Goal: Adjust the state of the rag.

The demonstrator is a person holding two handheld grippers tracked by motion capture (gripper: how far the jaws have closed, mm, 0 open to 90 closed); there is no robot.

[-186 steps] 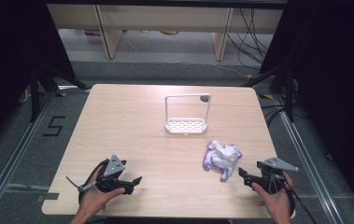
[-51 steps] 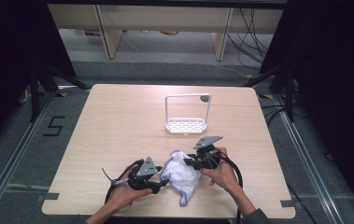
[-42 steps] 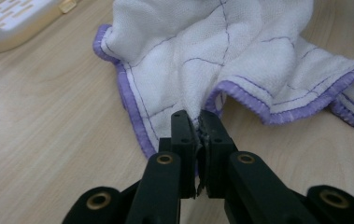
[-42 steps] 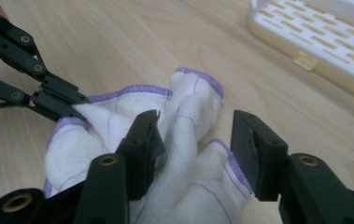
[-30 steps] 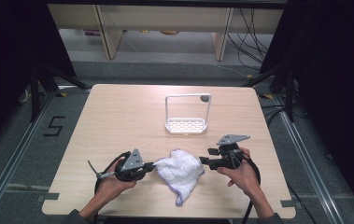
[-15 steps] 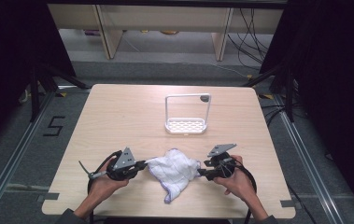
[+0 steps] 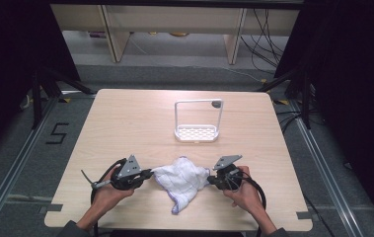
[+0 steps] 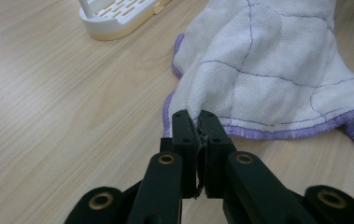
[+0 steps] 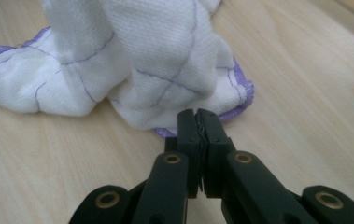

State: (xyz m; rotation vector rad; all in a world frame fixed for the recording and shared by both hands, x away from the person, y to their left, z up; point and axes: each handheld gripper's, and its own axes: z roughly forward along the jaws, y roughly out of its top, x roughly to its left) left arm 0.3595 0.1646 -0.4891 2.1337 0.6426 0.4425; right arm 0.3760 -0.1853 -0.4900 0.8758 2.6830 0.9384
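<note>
A white cloth [image 7: 182,178] with purple stitching and hem lies rumpled on the wooden table [image 7: 125,123] near its front edge. My left gripper [image 7: 150,174] is at the cloth's left corner. In the left gripper view, the left gripper [image 8: 198,116] is shut on the cloth [image 8: 268,60], whose hem runs into the jaws. My right gripper [image 7: 209,180] is at the cloth's right corner. Its jaws have just been closing, and in the right gripper view the right gripper [image 9: 197,114] is shut with the edge of the cloth [image 9: 156,51] pinched at the tips.
A white slotted rack [image 7: 197,132] with a tall wire handle stands behind the cloth at mid-table; the rack [image 8: 118,18] also appears at the top of the left gripper view. Cables trail from both grippers toward the table's front edge.
My right gripper came in from the right, sank to the cloth's right corner and shut there. The cloth now lies lower and wider between the two grippers. The left gripper shifted slightly left.
</note>
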